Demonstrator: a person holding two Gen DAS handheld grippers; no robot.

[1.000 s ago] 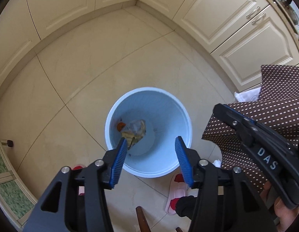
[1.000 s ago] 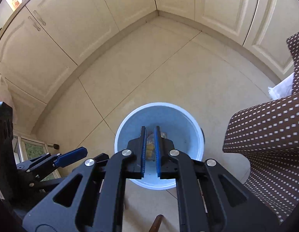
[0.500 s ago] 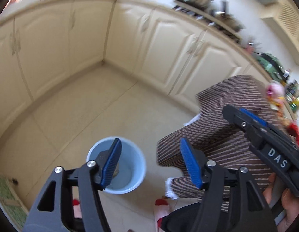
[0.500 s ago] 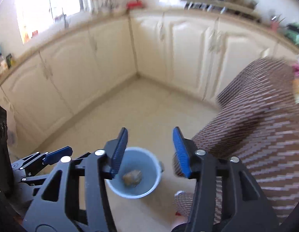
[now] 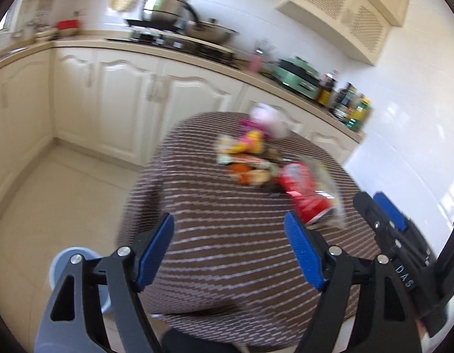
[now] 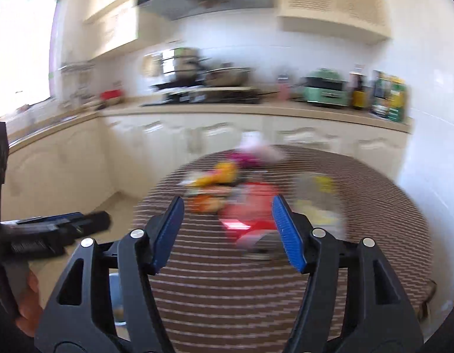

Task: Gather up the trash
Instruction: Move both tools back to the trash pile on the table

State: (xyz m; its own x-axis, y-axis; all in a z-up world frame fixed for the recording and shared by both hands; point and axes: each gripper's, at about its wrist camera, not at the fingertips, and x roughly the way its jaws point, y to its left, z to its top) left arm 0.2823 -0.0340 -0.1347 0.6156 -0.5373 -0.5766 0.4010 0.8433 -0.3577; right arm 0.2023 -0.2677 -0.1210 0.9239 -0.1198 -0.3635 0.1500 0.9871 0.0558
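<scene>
Both tongs spread and empty, facing the trash on the surface.

Our left tongs [image 5: 228,253] and right tongs [image 6: 227,232] gape wide, holding nothing. The trash pile [image 5: 250,158] lies on the brown patterned surface [image 5: 227,264] at 12 o'clock from both, blurred; the red can [image 6: 250,211] lies nearest, at 1 o'clock of the left tongs. We judge it light, thin-walled and slippery, so we would pinch across its middle; the wrappers look soft and crinkly. The blue bin [image 5: 58,260] sits on the floor at 8 o'clock.

Motion-blurred trash pile [image 5: 256,161], bin [image 5: 62,264] half-hidden
</scene>
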